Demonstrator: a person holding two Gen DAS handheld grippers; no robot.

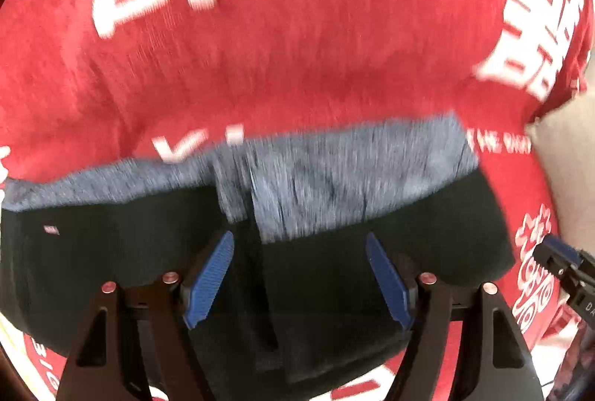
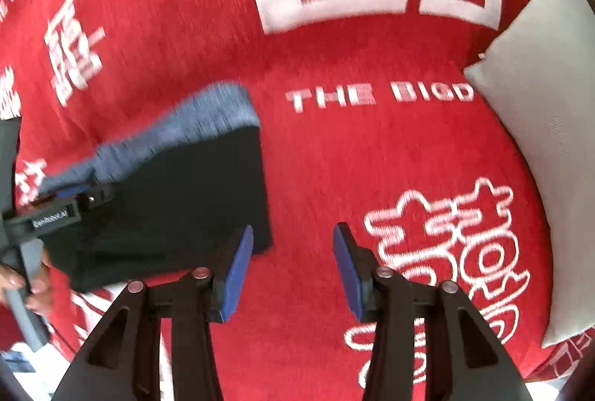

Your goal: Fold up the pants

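The pants are black with a grey-blue waistband. They lie folded into a compact bundle on a red blanket printed with white characters. My left gripper points down over the middle of the bundle, jaws open, with no cloth pinched between the blue pads. In the right wrist view the pants lie at the left. My right gripper stands open over bare blanket just past the bundle's right edge. Its left pad is near the bundle's corner.
A white pillow lies on the blanket to the right, also seen as the pillow at the left wrist view's edge. A hand holds the left gripper's handle. The right gripper's tip shows beside the pants.
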